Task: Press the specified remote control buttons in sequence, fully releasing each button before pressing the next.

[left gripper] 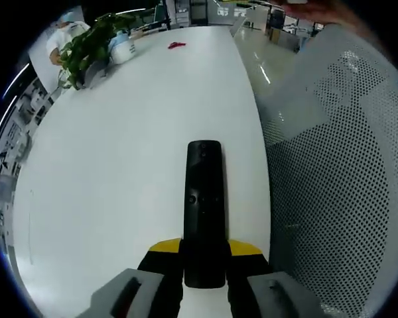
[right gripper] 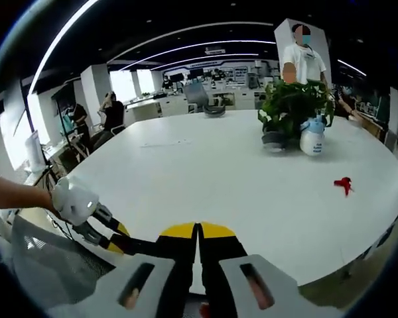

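A long black remote control (left gripper: 204,205) points away over the white table (left gripper: 119,132). Its near end sits between the yellow-tipped jaws of my left gripper (left gripper: 204,255), which is shut on it. In the right gripper view my right gripper (right gripper: 198,233) hovers over the near table edge with its jaws shut together and nothing between them. The left gripper (right gripper: 113,237) comes in from the lower left, carried by a person's arm, and its dark front end runs behind the right gripper's jaws.
A potted plant (right gripper: 292,106), a white spray bottle (right gripper: 313,139) and a small red object (right gripper: 344,183) stand on the far part of the table (right gripper: 205,172). A mesh chair back (left gripper: 345,172) is close on the right. A person (right gripper: 304,56) stands behind the plant.
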